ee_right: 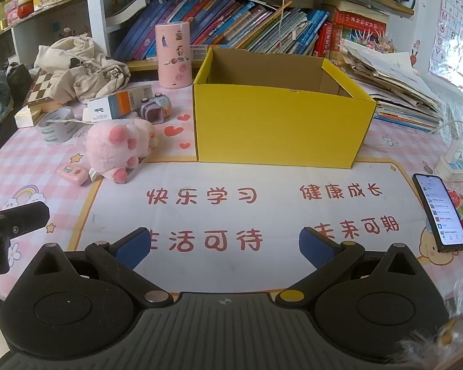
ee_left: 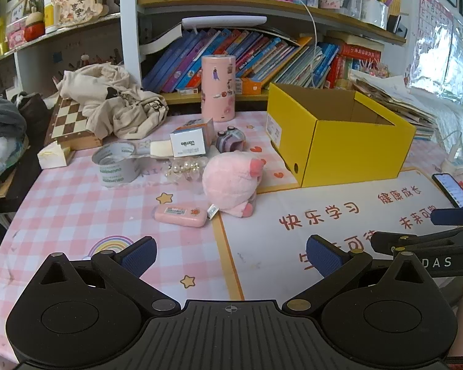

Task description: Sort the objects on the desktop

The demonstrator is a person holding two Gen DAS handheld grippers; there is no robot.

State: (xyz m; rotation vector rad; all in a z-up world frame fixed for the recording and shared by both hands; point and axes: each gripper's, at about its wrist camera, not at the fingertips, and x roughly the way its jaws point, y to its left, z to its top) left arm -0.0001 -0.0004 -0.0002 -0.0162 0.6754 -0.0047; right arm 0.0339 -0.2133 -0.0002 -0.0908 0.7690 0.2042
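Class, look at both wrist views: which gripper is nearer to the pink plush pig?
Left. The left gripper hovers just in front of the pink plush pig, jaws open. The right gripper sits farther off to the pig's right, facing the yellow box.

Pink checked desk mat (ee_right: 21,160), crowded bookshelf (ee_right: 247,27) behind, alphabet poster (ee_right: 453,15) on right wall, daylight
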